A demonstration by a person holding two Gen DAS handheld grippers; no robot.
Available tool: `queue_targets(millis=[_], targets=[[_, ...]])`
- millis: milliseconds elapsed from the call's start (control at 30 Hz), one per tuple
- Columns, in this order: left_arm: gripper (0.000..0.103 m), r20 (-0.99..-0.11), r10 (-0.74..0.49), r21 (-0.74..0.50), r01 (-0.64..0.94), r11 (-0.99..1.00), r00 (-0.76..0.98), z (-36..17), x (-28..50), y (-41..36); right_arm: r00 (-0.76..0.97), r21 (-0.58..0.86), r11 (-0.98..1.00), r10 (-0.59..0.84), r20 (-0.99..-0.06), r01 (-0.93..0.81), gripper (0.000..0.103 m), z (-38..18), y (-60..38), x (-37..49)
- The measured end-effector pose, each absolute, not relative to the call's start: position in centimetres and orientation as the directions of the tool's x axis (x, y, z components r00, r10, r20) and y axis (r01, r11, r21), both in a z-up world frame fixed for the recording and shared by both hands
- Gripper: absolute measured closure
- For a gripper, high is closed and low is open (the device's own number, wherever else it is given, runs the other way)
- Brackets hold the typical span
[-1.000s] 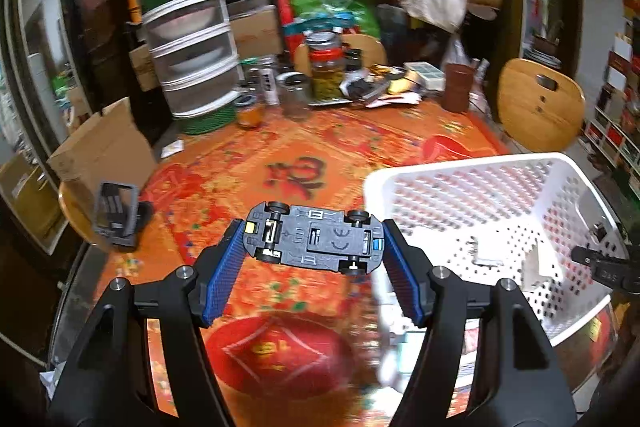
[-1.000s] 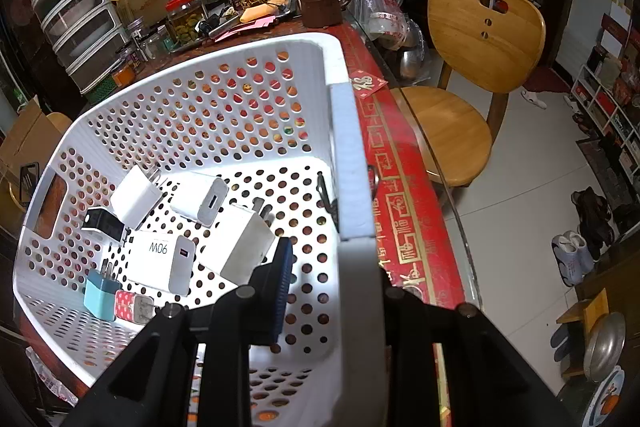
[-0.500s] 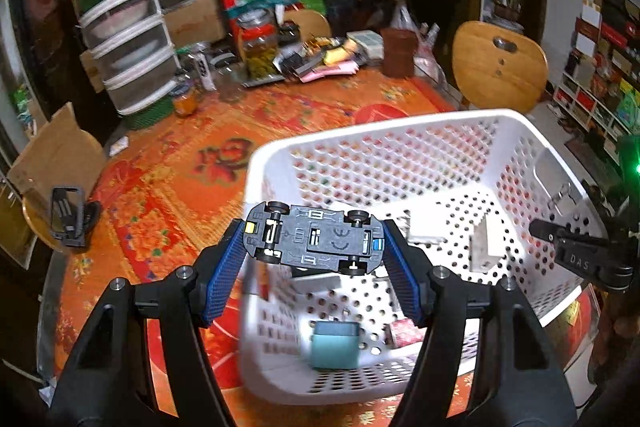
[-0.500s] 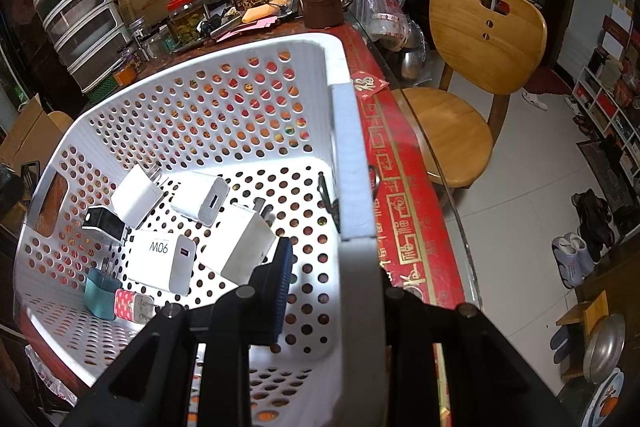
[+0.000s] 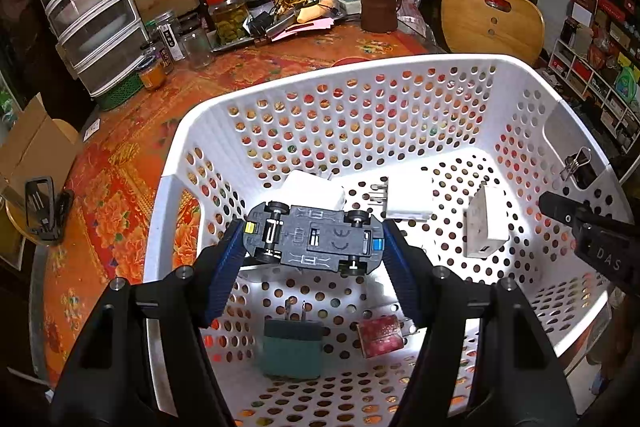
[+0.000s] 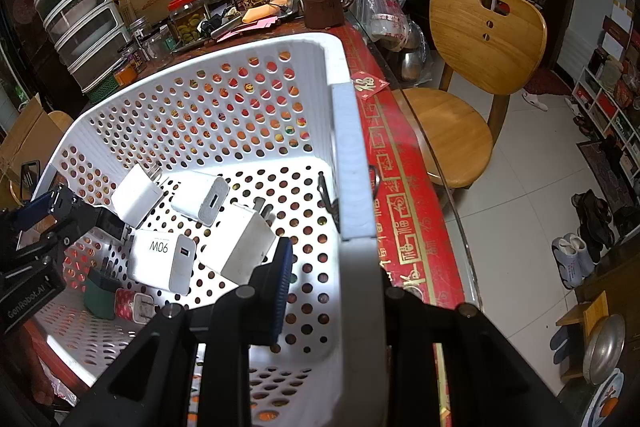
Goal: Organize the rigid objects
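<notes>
My left gripper (image 5: pixel 314 245) is shut on a dark toy car (image 5: pixel 314 237), underside up, and holds it over the inside of the white perforated basket (image 5: pixel 360 87). In the basket lie several white chargers (image 5: pixel 410 197), a dark green plug (image 5: pixel 292 349) and a red patterned plug (image 5: pixel 380 337). My right gripper (image 6: pixel 332 281) is shut on the basket's right rim (image 6: pixel 350 163), one finger inside and one outside. The left gripper also shows at the basket's left side in the right wrist view (image 6: pixel 44 207).
The basket stands on a table with a red and orange floral cloth (image 5: pixel 120 155). At the back are plastic drawers (image 5: pixel 92 11), jars (image 5: pixel 226 11), a brown mug (image 5: pixel 378 7) and clutter. A black phone stand (image 5: pixel 42 203) lies far left. A wooden chair (image 6: pixel 476 67) stands to the right.
My left gripper has carried the toy car to the right, from above the tablecloth to over the basket's inside. My right gripper has kept its hold on the rim.
</notes>
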State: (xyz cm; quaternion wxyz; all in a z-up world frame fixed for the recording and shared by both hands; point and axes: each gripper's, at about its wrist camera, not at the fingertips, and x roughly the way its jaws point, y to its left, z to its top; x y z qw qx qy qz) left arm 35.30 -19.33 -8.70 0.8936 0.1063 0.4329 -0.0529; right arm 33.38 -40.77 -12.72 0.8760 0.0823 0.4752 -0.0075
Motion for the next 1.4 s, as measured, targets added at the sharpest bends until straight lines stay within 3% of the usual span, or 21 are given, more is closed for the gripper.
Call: queue_targets(millis=[167, 300, 333, 467, 833, 867, 933, 967, 1133, 1267, 1400], targets=[[0.036, -0.792, -0.019, 0.120, 0.186, 0.975, 0.611, -8.9, 35.6, -19.0, 0.548, 0.137, 0.986, 0.065, -0.834, 0.090, 0.076, -12.7, -40.8, 33.4], [0.002, -0.768, -0.036, 0.134, 0.216, 0.967, 0.639, -8.3, 34.9, -19.2, 0.549, 0.136, 0.986, 0.064, -0.834, 0.091, 0.076, -12.7, -40.8, 33.4], [0.001, -0.762, -0.044, 0.137, 0.227, 0.964, 0.646, -8.1, 34.5, -19.2, 0.549, 0.136, 0.987, 0.064, -0.834, 0.090, 0.076, -12.7, -40.8, 33.4], [0.001, -0.742, -0.076, 0.132, 0.256, 0.958, 0.666, -7.1, 33.2, -19.3, 0.545, 0.128, 0.987, 0.056, -0.837, 0.095, 0.076, -12.6, -40.8, 33.4], [0.001, -0.683, -0.018, 0.154, 0.168, 0.974, 0.730, -4.9, 31.2, -16.1, 0.536, 0.126, 0.987, 0.056, -0.842, 0.095, 0.076, -12.7, -41.0, 33.6], [0.001, -0.672, -0.022, 0.146, 0.161, 0.976, 0.740, -4.5, 30.8, -15.5, 0.533, 0.125, 0.988, 0.059, -0.844, 0.089, 0.073, -12.7, -41.0, 33.7], [0.001, -0.650, -0.018, 0.148, 0.149, 0.978, 0.759, -3.9, 30.0, -14.8, 0.522, 0.134, 0.988, 0.072, -0.850, 0.082, 0.057, -12.8, -41.0, 33.7], [0.001, -0.632, -0.005, 0.160, 0.137, 0.978, 0.775, -3.5, 29.4, -14.5, 0.519, 0.140, 0.985, 0.070, -0.852, 0.097, 0.041, -12.7, -41.3, 33.5], [0.001, -0.498, 0.034, 0.198, 0.075, 0.977, 0.867, -0.7, 24.3, -12.7, 0.641, 0.111, 0.987, 0.009, -0.767, 0.119, 0.027, -9.4, -41.2, 28.8], [0.001, -0.411, 0.006, 0.157, 0.065, 0.985, 0.912, 1.8, 18.2, -11.1, 0.799, 0.077, 0.992, -0.029, -0.601, 0.095, 0.000, -5.2, -39.6, 20.8], [0.001, -0.368, -0.014, 0.112, 0.059, 0.992, 0.930, 2.9, 11.7, -9.4, 0.892, 0.054, 0.998, -0.015, -0.451, 0.045, 0.000, -2.8, -37.3, 12.7]])
